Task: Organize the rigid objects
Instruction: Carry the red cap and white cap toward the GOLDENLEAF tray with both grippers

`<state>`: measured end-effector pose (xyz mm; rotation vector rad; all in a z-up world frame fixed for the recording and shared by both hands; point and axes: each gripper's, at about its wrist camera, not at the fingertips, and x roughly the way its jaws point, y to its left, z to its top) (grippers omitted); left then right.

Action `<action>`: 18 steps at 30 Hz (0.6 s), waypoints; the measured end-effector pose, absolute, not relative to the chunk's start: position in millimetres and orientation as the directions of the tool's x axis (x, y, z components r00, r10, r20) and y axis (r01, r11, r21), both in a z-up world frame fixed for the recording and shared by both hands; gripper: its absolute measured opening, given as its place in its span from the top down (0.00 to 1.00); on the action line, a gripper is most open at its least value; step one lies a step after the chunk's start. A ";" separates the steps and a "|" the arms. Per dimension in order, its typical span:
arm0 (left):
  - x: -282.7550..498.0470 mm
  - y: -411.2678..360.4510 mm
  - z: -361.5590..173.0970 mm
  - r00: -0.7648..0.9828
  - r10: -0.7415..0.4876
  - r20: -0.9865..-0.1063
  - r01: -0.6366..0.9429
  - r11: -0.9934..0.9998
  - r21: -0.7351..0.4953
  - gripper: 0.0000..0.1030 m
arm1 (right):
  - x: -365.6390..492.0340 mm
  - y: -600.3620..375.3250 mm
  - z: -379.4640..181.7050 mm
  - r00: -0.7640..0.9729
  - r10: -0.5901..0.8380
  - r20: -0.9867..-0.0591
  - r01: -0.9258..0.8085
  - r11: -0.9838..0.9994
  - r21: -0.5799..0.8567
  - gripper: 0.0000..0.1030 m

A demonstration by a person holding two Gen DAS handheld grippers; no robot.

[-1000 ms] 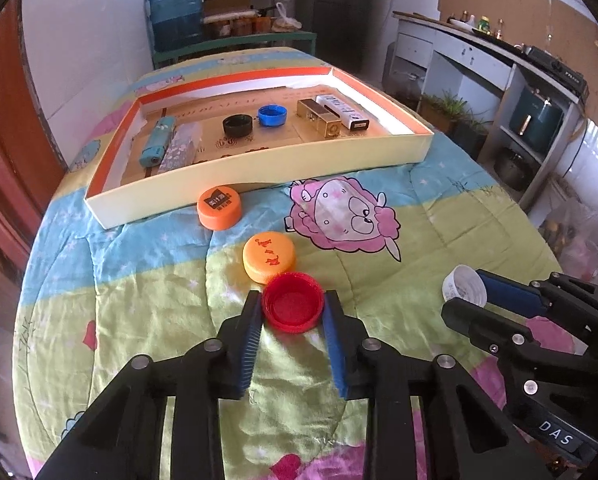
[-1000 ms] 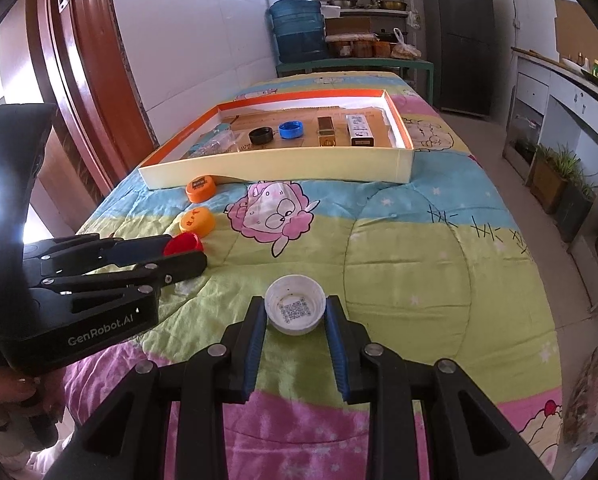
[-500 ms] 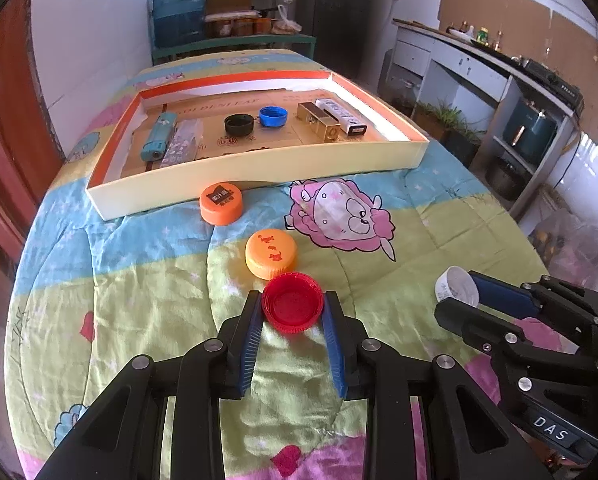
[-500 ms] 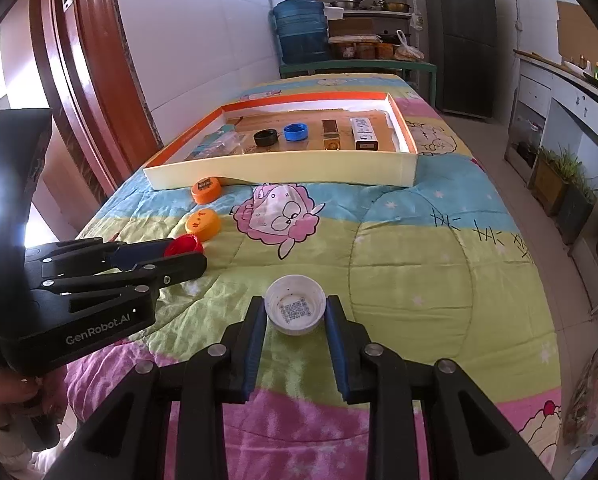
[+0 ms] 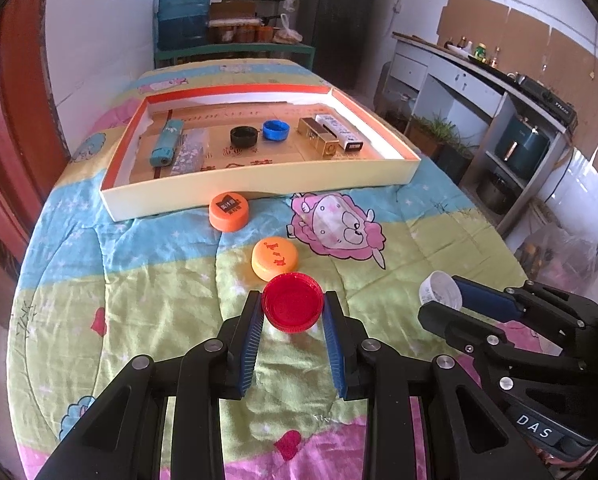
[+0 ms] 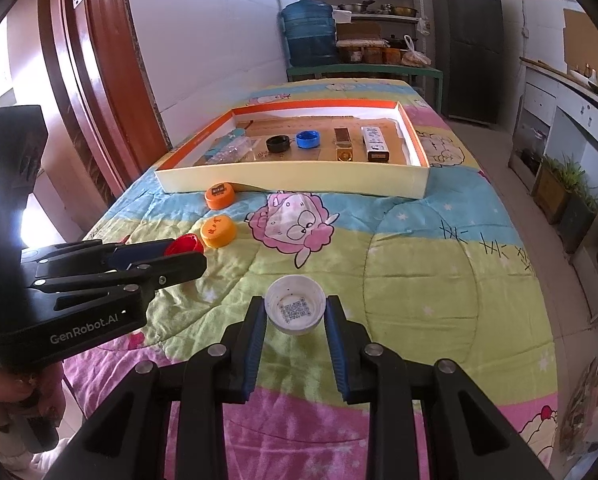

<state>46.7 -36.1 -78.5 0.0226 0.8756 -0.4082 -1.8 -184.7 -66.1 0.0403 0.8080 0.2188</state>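
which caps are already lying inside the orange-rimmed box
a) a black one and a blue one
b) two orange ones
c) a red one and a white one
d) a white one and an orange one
a: the black cap and the blue cap lie side by side inside the box; both orange caps sit outside on the blanket, the red cap is clamped in the left gripper and the white cap in the right gripper.

Daylight fills both views evenly and shadows on the quilt (image 5: 147, 304) stay soft. In the right wrist view a white glare blows out the left edge. Fisheye curvature bends the room's lines, black corners vignette each frame, and focus is sharp.
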 end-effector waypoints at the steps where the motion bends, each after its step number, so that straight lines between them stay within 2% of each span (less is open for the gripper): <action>1: 46.1 -35.2 -77.3 0.571 -0.340 -0.748 0.356 0.923 -0.148 0.70 | -1.6 -183.8 -65.5 0.670 0.209 -0.712 -0.180 0.977 0.117 0.71; 18: 50.9 -13.4 -39.6 0.599 -0.356 -0.718 0.341 0.924 -0.173 0.70 | 11.7 -163.5 -34.9 0.670 0.221 -0.709 -0.212 0.972 0.103 0.71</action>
